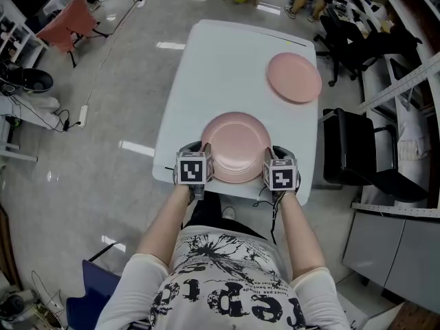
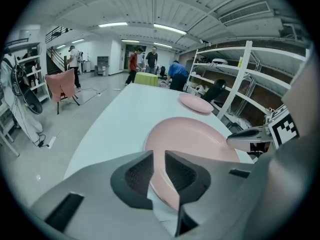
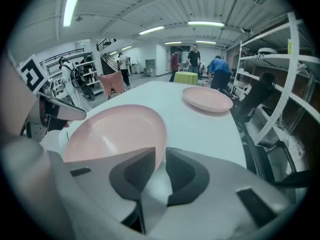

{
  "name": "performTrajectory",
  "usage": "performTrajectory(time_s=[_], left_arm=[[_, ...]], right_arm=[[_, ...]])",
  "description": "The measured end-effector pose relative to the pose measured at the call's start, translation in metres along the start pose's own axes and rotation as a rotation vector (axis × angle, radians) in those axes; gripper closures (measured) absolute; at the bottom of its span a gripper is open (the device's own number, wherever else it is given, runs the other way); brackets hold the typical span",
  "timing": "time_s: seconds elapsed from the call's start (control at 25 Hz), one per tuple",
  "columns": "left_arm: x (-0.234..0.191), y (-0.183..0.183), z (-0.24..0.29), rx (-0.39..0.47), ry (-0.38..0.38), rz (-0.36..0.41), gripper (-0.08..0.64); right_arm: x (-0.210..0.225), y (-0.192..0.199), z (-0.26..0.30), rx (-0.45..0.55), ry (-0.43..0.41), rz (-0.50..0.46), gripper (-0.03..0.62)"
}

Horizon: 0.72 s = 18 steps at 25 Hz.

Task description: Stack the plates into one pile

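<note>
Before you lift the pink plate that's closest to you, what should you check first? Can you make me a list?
1. The near plate has its rim between the left gripper jaws: ok.
2. The left gripper squeezes that rim firmly: cannot tell.
3. The right gripper is closed on the opposite rim: ok.
4. The far plate lies flat and empty: ok.
5. The white table is bare between the two plates: ok.
6. The far plate sits fully on the table, not over its edge: cannot tell.
</note>
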<state>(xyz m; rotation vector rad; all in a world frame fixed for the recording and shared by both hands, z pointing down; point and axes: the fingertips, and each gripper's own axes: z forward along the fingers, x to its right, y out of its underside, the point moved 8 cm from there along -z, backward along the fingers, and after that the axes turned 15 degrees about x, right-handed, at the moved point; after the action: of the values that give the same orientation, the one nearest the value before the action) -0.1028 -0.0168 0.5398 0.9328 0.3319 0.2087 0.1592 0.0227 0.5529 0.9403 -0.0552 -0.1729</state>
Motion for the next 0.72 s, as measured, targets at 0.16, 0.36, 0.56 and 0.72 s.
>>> performTrajectory(time_s=[0.16, 0.36, 0.56, 0.72], left_arm=[[0.009, -0.001, -0.014, 0.037, 0.007, 0.003, 0.552], [0.025, -0.013, -0.028, 0.068, 0.106, -0.017, 0.554], [0.042, -0.037, -0.023, 0.087, 0.212, 0.006, 0.554], [0.060, -0.064, -0.003, 0.108, 0.290, 0.021, 0.554]], right_arm=[[0.000, -0.011, -0.022, 0.052, -0.041, -0.005, 0.584], [-0.007, -0.019, -0.039, 0.091, -0.091, -0.034, 0.586], [-0.003, -0.036, -0.049, 0.140, -0.082, 0.007, 0.586], [0.013, -0.051, -0.046, 0.169, -0.041, 0.045, 0.586]])
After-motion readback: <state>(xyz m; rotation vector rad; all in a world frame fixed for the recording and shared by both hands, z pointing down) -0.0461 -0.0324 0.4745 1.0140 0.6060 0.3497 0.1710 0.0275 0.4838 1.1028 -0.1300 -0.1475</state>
